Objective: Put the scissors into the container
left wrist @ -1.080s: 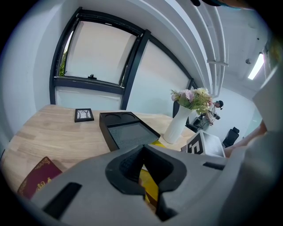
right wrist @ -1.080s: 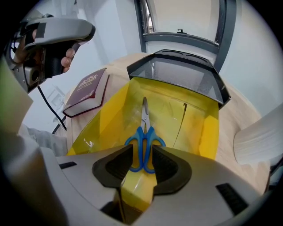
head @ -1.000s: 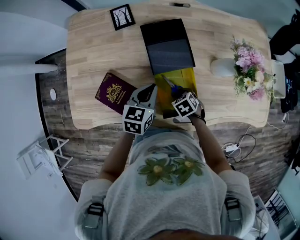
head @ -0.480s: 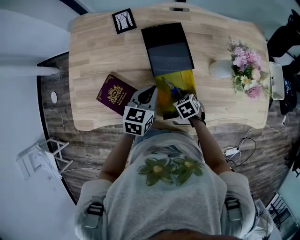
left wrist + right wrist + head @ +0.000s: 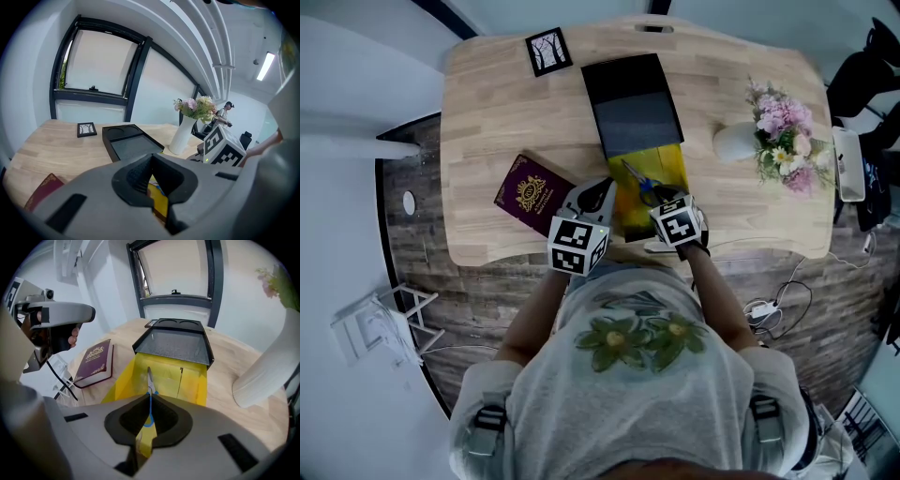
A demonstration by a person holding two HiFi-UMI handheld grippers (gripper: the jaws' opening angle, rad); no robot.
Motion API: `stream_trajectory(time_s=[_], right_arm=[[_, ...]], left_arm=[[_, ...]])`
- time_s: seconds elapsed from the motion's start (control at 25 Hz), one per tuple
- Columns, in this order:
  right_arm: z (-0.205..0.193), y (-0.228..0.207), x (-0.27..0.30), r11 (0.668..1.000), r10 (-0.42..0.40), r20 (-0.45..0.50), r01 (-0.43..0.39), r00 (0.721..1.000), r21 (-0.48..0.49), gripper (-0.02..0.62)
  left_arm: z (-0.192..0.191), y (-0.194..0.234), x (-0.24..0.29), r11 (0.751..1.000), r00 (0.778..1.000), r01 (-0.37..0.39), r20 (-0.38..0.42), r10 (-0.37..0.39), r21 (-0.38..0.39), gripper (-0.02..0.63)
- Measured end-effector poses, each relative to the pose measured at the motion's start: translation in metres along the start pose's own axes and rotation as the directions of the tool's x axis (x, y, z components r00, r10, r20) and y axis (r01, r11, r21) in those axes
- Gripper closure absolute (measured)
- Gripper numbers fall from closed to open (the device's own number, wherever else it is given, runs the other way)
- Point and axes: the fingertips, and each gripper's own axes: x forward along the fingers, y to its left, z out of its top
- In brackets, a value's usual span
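The scissors (image 5: 637, 178), steel blades with blue handles, lie in the open yellow container (image 5: 671, 161) near the table's front edge. In the right gripper view the blades (image 5: 149, 377) point away over the yellow floor (image 5: 187, 380). My right gripper (image 5: 149, 398) is closing, and its jaws stand pinched on the blue handle loop. The head view puts it (image 5: 658, 197) at the container's near end. My left gripper (image 5: 604, 186) sits against the container's left wall, jaws (image 5: 151, 157) shut. Yellow shows between them; whether they pinch the wall I cannot tell.
A black tray (image 5: 633, 103) lies just behind the container. A maroon passport (image 5: 530, 192) rests to the left and a small framed picture (image 5: 548, 52) at the back left. A white vase of flowers (image 5: 741, 141) stands to the right.
The right gripper has moved slightly forward over the container's near end. The left gripper has stayed at the container's left wall.
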Motion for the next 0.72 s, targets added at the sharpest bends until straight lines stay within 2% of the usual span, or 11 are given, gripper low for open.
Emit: stream_trajectory(time_s=[0.44,0.72], right_arm=[[0.022,0.01,-0.039,1.0,-0.002,0.141,-0.002,0.99,0.027,0.589],[0.024,0.019,-0.055,1.0,0.004,0.173,-0.006,0.985,0.008,0.589]], left_arm=[[0.001,-0.015,-0.011,1.0,1.0,0.016,0.008,-0.016,0.027,0.599],[0.0,-0.023,-0.017,0.998,0.999,0.03,0.011,-0.031,0.049,0.6]])
